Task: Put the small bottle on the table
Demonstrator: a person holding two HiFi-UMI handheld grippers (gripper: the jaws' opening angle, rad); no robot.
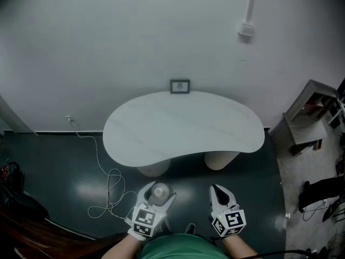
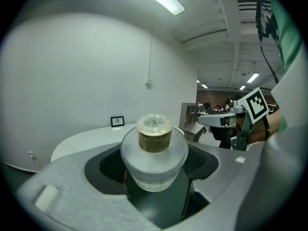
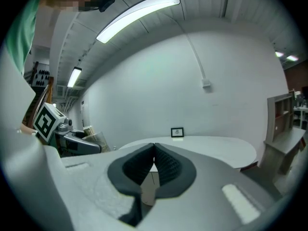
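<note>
A small frosted bottle (image 1: 159, 192) with a brownish neck and a clear cap is held upright between the jaws of my left gripper (image 1: 157, 196), above the dark floor just in front of the table. In the left gripper view the bottle (image 2: 154, 155) fills the gap between the dark pads (image 2: 113, 165). The white kidney-shaped table (image 1: 183, 125) lies ahead with a bare top. My right gripper (image 1: 220, 194) hangs beside the left one, shut, with its pads (image 3: 166, 163) meeting and nothing between them. From the right gripper view, the left gripper (image 3: 72, 141) shows at the left.
A small framed picture (image 1: 179, 86) stands at the table's far edge against the wall. A white cable (image 1: 108, 193) loops on the floor at the left. A grey shelf unit (image 1: 312, 112) stands at the right, with dark objects on the floor near it.
</note>
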